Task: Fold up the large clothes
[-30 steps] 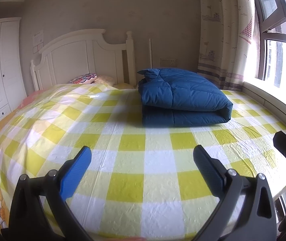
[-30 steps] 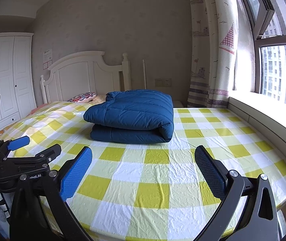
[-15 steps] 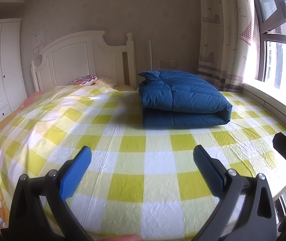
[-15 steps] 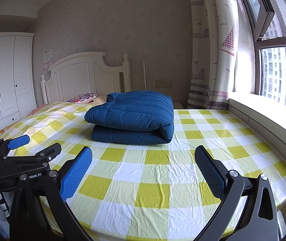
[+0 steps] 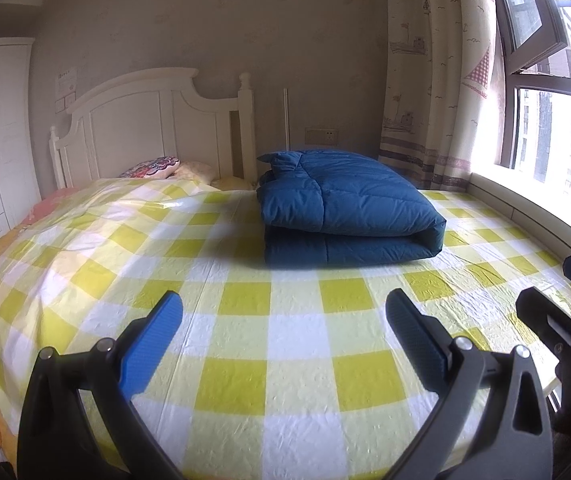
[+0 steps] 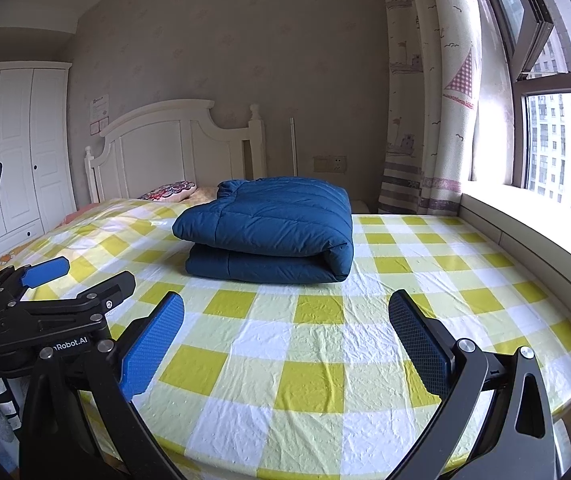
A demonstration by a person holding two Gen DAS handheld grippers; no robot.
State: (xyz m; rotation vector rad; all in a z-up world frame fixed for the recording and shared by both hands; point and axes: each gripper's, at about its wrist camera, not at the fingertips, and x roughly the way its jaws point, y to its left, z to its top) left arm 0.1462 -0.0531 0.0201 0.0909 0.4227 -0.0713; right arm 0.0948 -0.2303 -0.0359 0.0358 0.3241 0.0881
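A dark blue padded garment (image 5: 345,212) (image 6: 273,232) lies folded into a thick stack on the yellow and white checked bed cover (image 5: 285,332) (image 6: 317,332), toward the headboard side. My left gripper (image 5: 283,324) hangs open over the near part of the bed, well short of the garment, nothing between its fingers. My right gripper (image 6: 285,324) is open too and empty, also near the foot of the bed. In the right wrist view the left gripper's body (image 6: 53,308) shows at the left edge; the right gripper's body (image 5: 565,328) shows at the right edge of the left wrist view.
A white headboard (image 5: 157,128) and patterned pillows (image 5: 153,168) stand at the far end. White wardrobe (image 6: 17,152) on the left, curtain (image 6: 433,100) and window sill (image 6: 533,224) on the right. Wide bare checked cover lies between grippers and garment.
Both views have tilted down very slightly, so the folded garment sits a little lower in frame. The garment itself has not moved and both grippers stay open.
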